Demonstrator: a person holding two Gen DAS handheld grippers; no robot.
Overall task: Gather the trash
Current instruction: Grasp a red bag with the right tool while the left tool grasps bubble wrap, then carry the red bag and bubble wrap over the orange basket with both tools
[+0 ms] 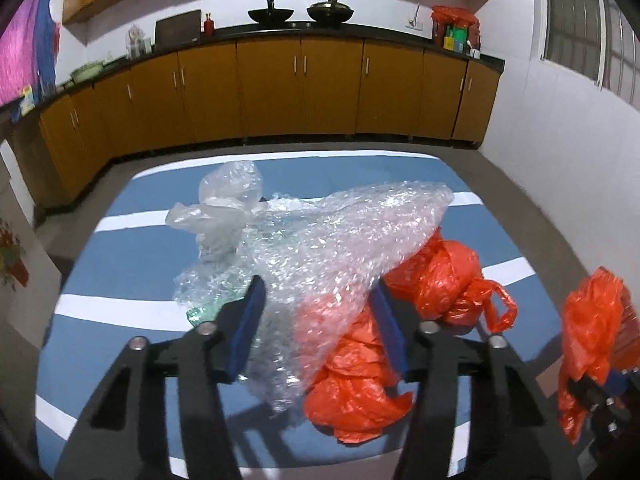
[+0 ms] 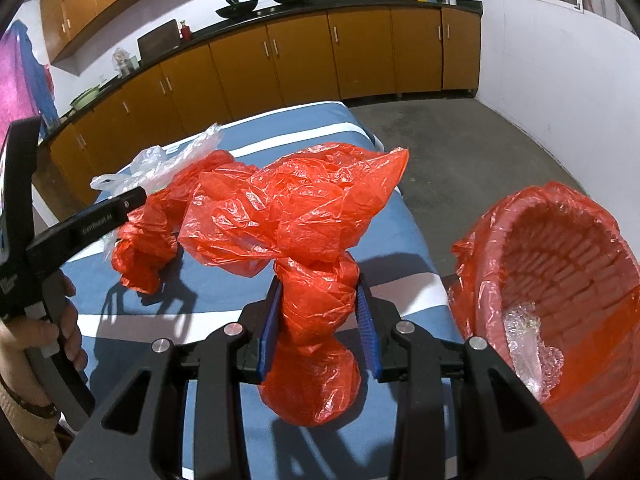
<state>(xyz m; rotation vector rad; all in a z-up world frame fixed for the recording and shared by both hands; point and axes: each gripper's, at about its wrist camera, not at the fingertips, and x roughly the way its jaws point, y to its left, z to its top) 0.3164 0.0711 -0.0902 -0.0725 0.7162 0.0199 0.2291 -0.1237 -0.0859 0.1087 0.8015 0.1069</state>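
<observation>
Two claws work over the blue-and-white striped bench [image 1: 120,264]. The right claw [image 2: 318,312] is clamped on a crumpled orange plastic bag [image 2: 304,216], held just left of the red woven basket lined with orange plastic [image 2: 560,280], which contains some clear wrap. The left claw [image 1: 316,312] is spread wide around a sheet of clear bubble wrap [image 1: 328,240] and another orange plastic bag [image 1: 352,392] lying on the bench.

Two black woks [image 1: 301,13] sit on a dark counter [image 1: 360,32] above orange-brown cabinets [image 1: 272,88]
</observation>
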